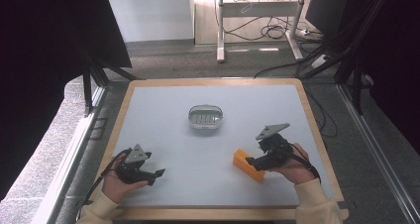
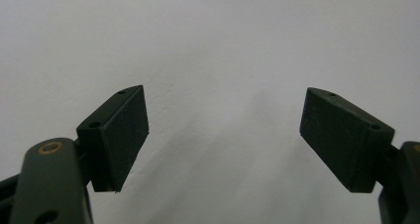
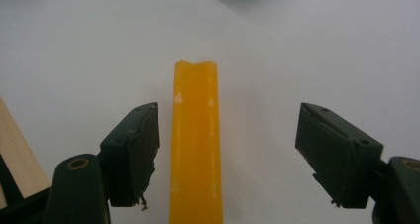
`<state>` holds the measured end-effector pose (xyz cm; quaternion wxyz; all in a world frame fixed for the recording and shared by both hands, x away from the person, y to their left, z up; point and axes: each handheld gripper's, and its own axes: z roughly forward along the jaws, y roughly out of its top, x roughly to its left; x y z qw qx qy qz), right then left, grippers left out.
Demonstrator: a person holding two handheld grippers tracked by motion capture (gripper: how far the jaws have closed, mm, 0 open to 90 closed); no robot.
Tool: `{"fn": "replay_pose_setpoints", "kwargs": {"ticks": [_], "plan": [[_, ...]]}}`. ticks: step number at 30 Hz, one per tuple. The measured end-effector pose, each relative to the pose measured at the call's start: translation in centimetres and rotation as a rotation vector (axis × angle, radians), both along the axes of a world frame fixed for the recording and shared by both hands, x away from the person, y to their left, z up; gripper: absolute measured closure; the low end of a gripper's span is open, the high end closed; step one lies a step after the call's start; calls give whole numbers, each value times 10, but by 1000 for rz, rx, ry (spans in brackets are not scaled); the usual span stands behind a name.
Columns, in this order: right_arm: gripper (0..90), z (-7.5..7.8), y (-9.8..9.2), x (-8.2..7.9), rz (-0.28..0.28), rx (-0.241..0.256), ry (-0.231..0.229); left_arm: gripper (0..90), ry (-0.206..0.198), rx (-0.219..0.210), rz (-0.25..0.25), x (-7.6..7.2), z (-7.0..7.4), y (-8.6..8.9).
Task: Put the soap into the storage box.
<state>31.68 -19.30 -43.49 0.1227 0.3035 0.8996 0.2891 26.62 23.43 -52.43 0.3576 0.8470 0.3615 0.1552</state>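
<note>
Lying on the grey table top point(image 1: 208, 149) at its near right, the orange block point(image 1: 248, 165) had my right gripper point(image 1: 253, 161) around its near end. In the right gripper view the block point(image 3: 196, 140) ran straight away between the spread jaws, just beside the left-hand one and well clear of the other, so I had no grip on it. Beyond it, near the middle of the table, sat a clear oval dish point(image 1: 205, 116) with a ribbed insert. Over at the near left I held my left gripper point(image 1: 157, 173) low above bare table, its jaws point(image 2: 223, 140) wide apart with nothing between them.
</note>
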Motion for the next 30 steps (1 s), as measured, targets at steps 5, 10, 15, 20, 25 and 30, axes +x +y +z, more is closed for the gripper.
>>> {"fn": "replay_pose_setpoints", "kwargs": {"ticks": [5,10,15,20,25,30], "plan": [[255,-2,12,2,19,-15,14,192,-21,-7,4,-1,2,0],[266,-8,21,6,22,-56,40,192,-15,3,1,-1,1,0],[286,-13,21,5,5,-68,52,191,-12,5,0,-1,1,0],[329,-17,20,5,-16,-83,74,192,-11,4,-2,-1,1,-1],[382,-24,23,7,-18,-112,100,192,-11,7,-5,-1,1,0],[463,-32,27,8,-8,-163,141,192,-8,9,-7,0,0,0]]}}
